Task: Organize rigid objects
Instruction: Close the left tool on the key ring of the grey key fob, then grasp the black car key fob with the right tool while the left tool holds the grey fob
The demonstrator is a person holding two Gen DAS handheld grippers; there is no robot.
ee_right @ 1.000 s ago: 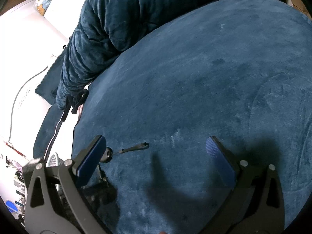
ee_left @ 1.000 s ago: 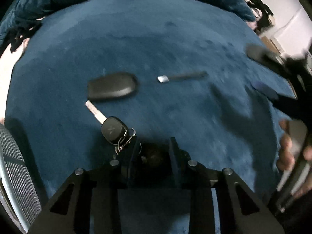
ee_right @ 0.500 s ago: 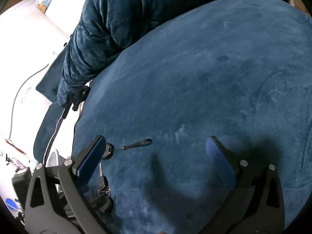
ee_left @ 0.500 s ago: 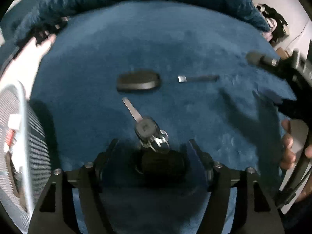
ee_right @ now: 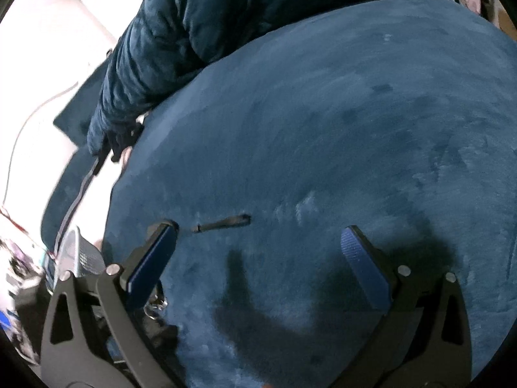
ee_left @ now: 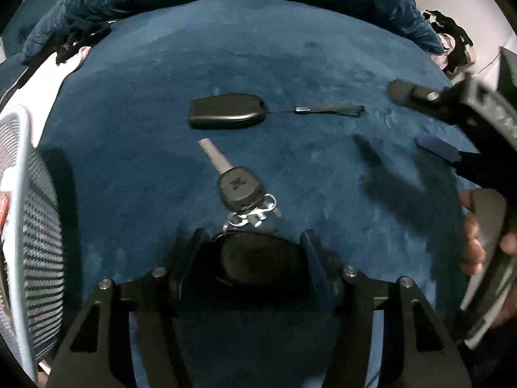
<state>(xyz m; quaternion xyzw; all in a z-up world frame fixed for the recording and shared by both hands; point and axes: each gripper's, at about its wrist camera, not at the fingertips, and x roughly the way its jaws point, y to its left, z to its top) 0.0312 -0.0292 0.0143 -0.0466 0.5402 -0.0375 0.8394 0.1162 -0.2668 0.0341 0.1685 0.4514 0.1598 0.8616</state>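
Note:
A black key fob (ee_left: 226, 114) with a thin strap (ee_left: 329, 109) lies on the blue velvet surface (ee_left: 290, 48). Nearer lies a car key (ee_left: 239, 187) whose rings (ee_left: 255, 215) join a black oval fob (ee_left: 255, 258). My left gripper (ee_left: 253, 252) stands over that oval fob, its jaws closing on either side of it without visibly pressing. My right gripper (ee_left: 416, 119) hangs open at the right, held by a hand (ee_left: 478, 245). In the right wrist view the right gripper (ee_right: 258, 258) is open over bare velvet, with the strap (ee_right: 223, 224) just beyond its left pad (ee_right: 152, 258).
A pale mesh basket (ee_left: 32, 226) stands at the left edge, also visible as the basket (ee_right: 74, 255) low left in the right wrist view. A bunched blue blanket (ee_right: 194, 32) lies along the back. White bedding (ee_right: 48, 64) lies past the velvet at the left.
My left gripper, shut on the oval fob a second ago, has let it go; its jaws spread wide, then narrowed slightly. The key bunch now lies flat. The right gripper stayed open.

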